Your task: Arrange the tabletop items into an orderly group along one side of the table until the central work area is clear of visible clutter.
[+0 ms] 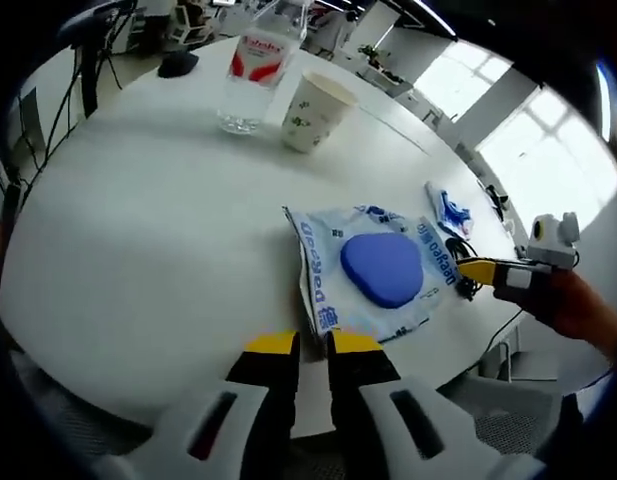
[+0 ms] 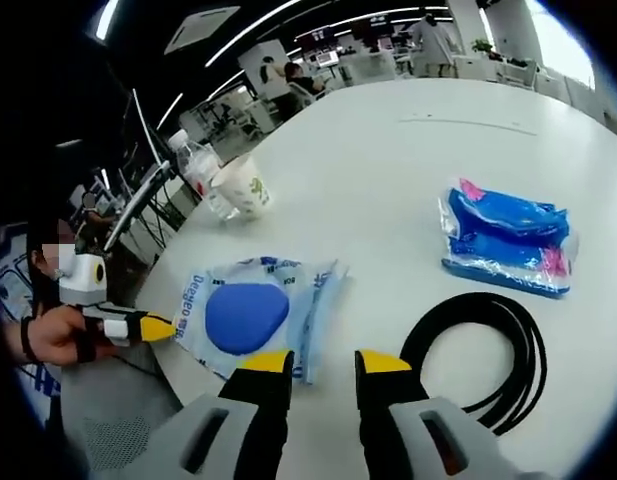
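A clear plastic bag with blue print and a blue oval pad inside [image 1: 380,268] [image 2: 246,315] lies flat on the round white table [image 1: 138,230]. My left gripper [image 1: 313,345] sits at the bag's near corner, jaws a narrow gap apart with only table between them. My right gripper [image 2: 323,362] is open at the bag's opposite edge, which runs down between its jaws. Each gripper appears in the other's view, held by a hand: the right one [image 1: 483,272], the left one [image 2: 158,327]. A blue packet [image 2: 508,235] [image 1: 448,210] and a coiled black cable [image 2: 488,345] lie beside the right gripper.
A paper cup [image 1: 313,110] [image 2: 246,185] and a water bottle [image 1: 253,70] [image 2: 196,160] stand together near the table's far edge. A dark computer mouse [image 1: 178,62] lies beyond them. Office desks, chairs and people fill the background.
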